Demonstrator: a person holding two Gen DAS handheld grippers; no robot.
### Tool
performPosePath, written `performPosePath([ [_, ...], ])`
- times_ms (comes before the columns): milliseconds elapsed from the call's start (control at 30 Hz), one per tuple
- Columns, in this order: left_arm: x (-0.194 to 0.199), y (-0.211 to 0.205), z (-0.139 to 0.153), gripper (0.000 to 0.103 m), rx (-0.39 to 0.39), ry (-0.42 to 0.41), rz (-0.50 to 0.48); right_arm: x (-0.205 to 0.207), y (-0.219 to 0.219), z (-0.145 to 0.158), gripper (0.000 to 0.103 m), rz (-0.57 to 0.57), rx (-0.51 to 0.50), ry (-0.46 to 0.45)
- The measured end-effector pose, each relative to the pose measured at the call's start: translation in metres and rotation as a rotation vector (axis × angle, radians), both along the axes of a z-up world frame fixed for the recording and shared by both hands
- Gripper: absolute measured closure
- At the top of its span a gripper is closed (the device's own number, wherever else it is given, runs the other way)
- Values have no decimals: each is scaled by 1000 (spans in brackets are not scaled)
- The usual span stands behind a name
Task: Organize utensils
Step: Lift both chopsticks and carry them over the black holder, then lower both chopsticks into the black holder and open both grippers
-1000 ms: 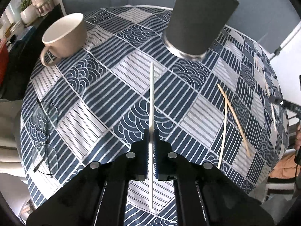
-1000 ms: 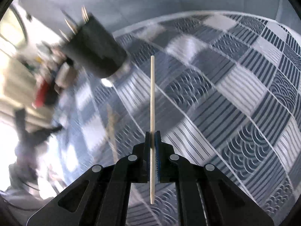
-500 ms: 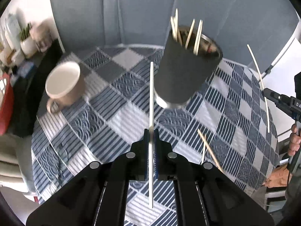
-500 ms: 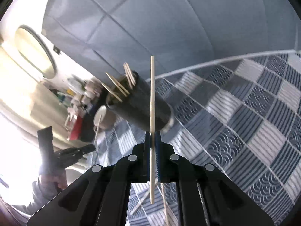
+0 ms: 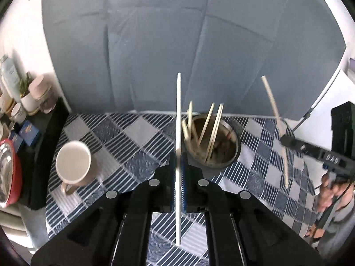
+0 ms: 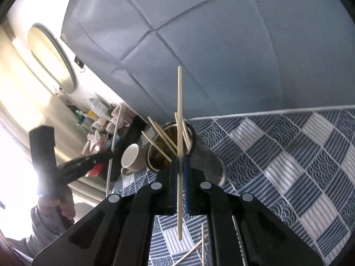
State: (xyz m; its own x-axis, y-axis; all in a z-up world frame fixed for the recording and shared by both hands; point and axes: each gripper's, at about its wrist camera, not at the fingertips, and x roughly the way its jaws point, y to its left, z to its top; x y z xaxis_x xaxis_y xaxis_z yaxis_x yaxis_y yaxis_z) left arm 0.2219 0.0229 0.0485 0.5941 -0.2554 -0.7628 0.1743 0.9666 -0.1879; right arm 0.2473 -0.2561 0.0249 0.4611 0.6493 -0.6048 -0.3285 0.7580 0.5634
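My left gripper (image 5: 178,157) is shut on a white chopstick (image 5: 178,110), held upright just left of the dark holder cup (image 5: 221,153), which holds several wooden chopsticks. My right gripper (image 6: 180,161) is shut on a wooden chopstick (image 6: 179,102), held upright in front of the same holder cup (image 6: 199,155). The right gripper and its chopstick (image 5: 275,115) show at the right in the left wrist view. The left gripper and its white chopstick (image 6: 113,141) show at the left in the right wrist view.
A beige mug (image 5: 74,165) stands left of the holder on the blue patterned tablecloth (image 5: 137,155). Two loose wooden chopsticks (image 6: 197,248) lie on the cloth below my right gripper. A shelf with jars and a red bowl (image 5: 8,173) is at far left.
Both grippers have lifted and tilted up with their chopsticks. The holder's open top has come into view and now sits close beside both chopsticks.
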Motion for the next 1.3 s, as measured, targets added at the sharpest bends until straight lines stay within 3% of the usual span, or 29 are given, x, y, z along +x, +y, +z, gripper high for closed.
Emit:
performPosePath([
  [333, 41, -22, 11, 98, -87, -67, -41, 39, 34, 5, 98, 48, 22, -70],
  [467, 54, -23, 3, 98, -172, -82, -53, 51, 47, 2, 98, 55, 35, -80],
  [700, 66, -30, -21, 98, -214, -92, -61, 68, 66, -10, 98, 68, 25, -93],
  [867, 66, -29, -31, 98, -240, -138, -46, 72, 71, -19, 98, 47, 38, -146],
  [1000, 61, -32, -33, 98, -219, -232, -41, 74, 73, -27, 98, 28, 57, -182],
  [1300, 36, -33, -52, 98, -237, -324, -21, 56, 73, -49, 98, 29, 60, -193],
])
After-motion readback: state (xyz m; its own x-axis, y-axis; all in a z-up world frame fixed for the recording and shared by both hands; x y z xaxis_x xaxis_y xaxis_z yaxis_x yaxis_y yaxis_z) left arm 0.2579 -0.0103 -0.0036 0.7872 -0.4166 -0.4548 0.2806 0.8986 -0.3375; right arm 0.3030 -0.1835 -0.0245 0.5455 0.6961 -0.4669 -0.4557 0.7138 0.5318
